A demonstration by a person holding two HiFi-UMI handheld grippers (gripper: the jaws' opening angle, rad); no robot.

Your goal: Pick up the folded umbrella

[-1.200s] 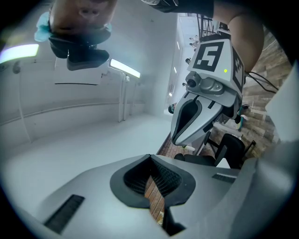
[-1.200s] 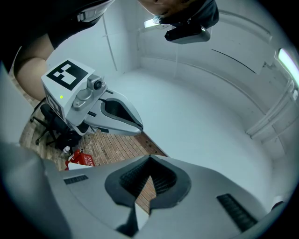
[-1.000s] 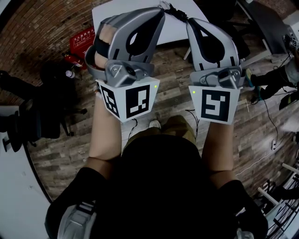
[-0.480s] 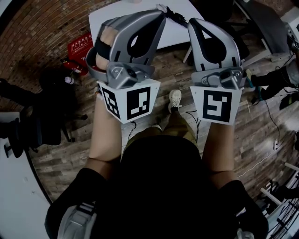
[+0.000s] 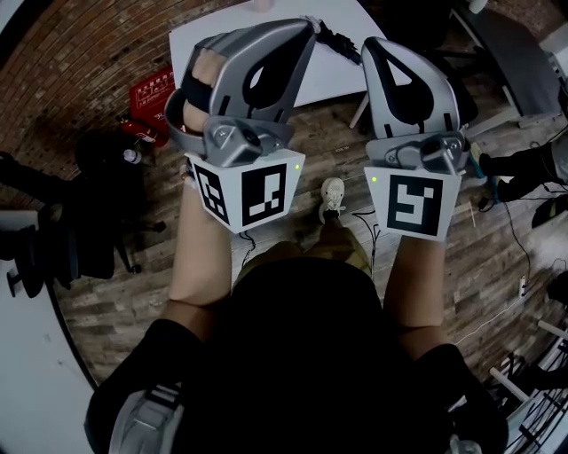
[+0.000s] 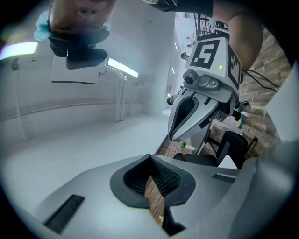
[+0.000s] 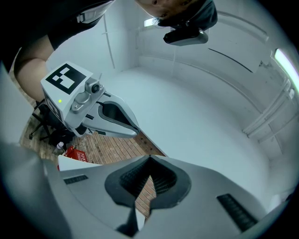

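Grey left gripper [image 5: 303, 27] and right gripper [image 5: 369, 46]: jaws together, empty.
Part jaws above the black folded umbrella [image 5: 335, 37] on the far white surface [image 5: 330, 74].

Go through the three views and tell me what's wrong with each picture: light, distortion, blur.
Head view: strong fisheye bends the floor planks, the corners go dark, the person's torso is almost black. Left gripper view: round dark vignette, hazy pale room, glare from the ceiling lamp. Right gripper view: same vignette, a light strip blooms at the right edge.
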